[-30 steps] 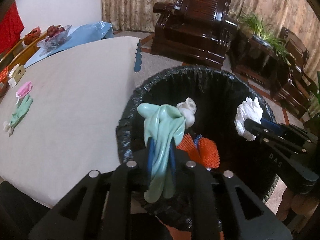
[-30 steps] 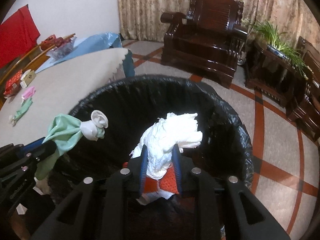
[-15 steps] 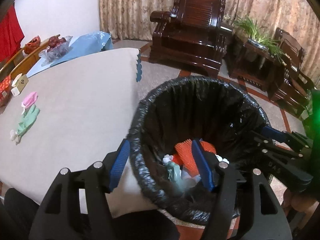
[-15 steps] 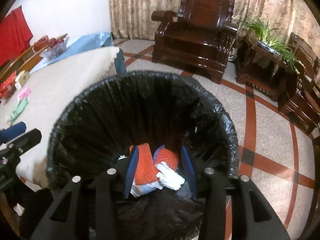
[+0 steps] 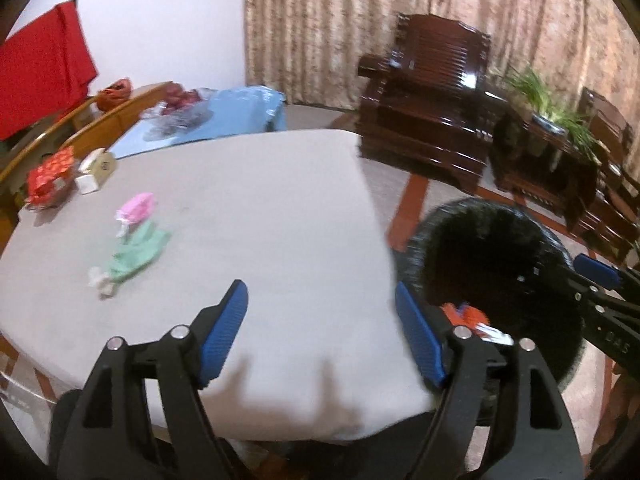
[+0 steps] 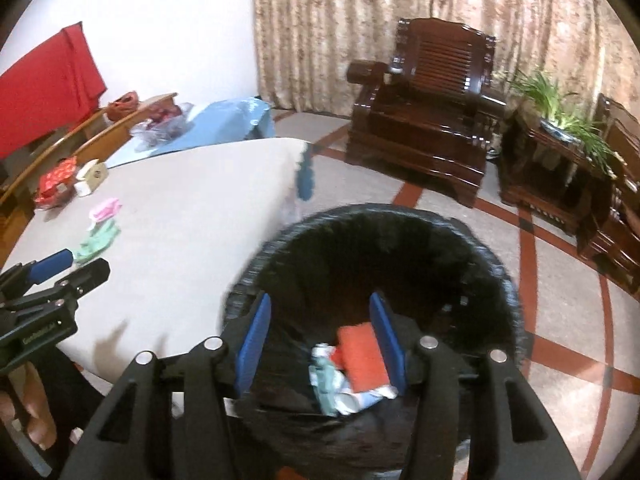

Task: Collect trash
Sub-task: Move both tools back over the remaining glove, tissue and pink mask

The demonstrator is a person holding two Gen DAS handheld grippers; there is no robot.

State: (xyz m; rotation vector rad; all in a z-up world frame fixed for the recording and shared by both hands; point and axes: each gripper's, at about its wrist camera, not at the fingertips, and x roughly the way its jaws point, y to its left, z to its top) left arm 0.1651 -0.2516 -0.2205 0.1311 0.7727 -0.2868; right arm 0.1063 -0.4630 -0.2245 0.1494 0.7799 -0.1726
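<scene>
A black-lined trash bin [image 6: 496, 268] stands on the floor beside the table; orange netting [image 6: 362, 354], a mint glove and white tissue lie at its bottom. My right gripper [image 6: 320, 312] hangs over the bin's near side, its jaws opening with nothing between them. My left gripper [image 5: 320, 300] is above the table's near edge, left of the bin [image 5: 556, 240], jaws also opening and empty. On the table [image 5: 260, 208] lie a mint-green glove [image 5: 138, 256] and a pink wrapper [image 5: 138, 206], far left of the left gripper. The glove [image 6: 98, 240] also shows in the right wrist view.
A red patterned box [image 5: 50, 176] and a small cream box [image 5: 96, 168] sit at the table's far left edge. A blue cloth [image 5: 224, 114] covers a further table. Dark wooden armchairs [image 6: 432, 120] and a plant stand [image 6: 560, 160] line the curtain wall. A hand [image 6: 36, 404] holds the left gripper.
Both grippers let go: the mint glove and the white tissue dropped into the bin. Both jaws widened. The left gripper then swung left over the table, and both rose.
</scene>
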